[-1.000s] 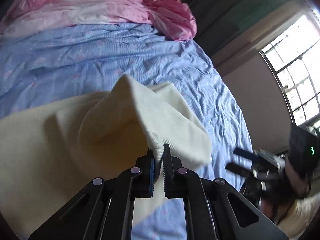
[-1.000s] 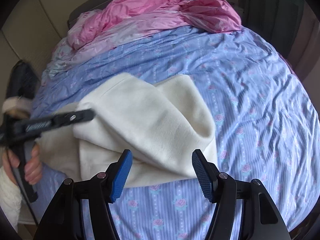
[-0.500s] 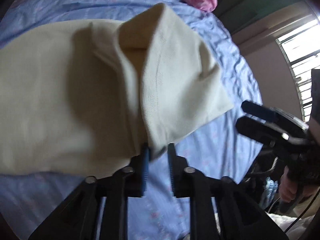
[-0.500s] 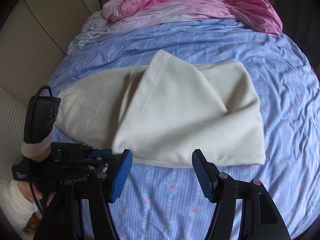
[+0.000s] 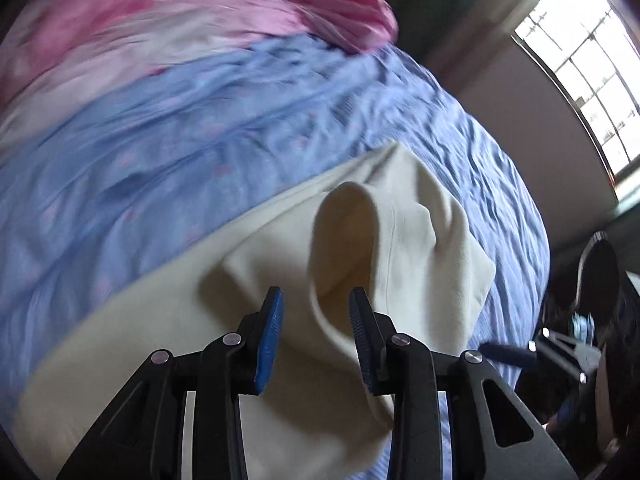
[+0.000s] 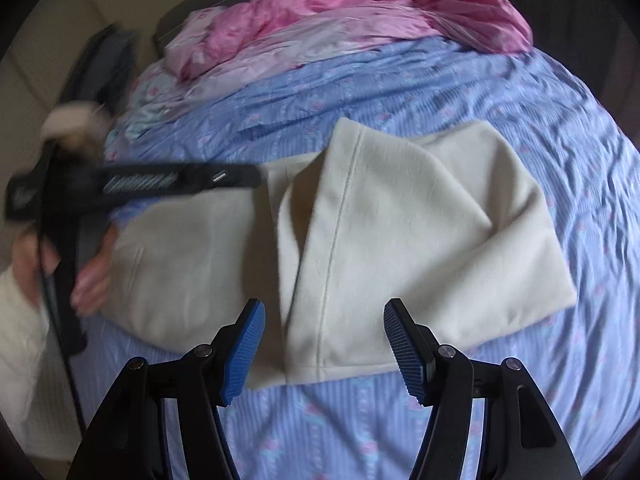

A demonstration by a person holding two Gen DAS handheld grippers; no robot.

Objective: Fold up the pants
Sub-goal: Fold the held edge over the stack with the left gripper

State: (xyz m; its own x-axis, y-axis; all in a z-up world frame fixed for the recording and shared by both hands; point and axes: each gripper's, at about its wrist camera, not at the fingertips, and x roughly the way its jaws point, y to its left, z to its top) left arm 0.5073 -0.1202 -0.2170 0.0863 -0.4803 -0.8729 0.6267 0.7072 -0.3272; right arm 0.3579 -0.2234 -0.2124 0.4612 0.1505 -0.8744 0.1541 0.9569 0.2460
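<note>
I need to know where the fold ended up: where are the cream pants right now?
In the right wrist view, the cream pants lie folded over on the blue floral bedsheet, nearer than the pink quilt.

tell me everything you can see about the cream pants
The cream pants are soft, fleece-like, with a stitched seam down one panel. They lie on the blue floral bedsheet, partly folded, one flap doubled loosely over the rest, leaving a raised fold. Neither the left gripper nor the right gripper holds them.
</note>
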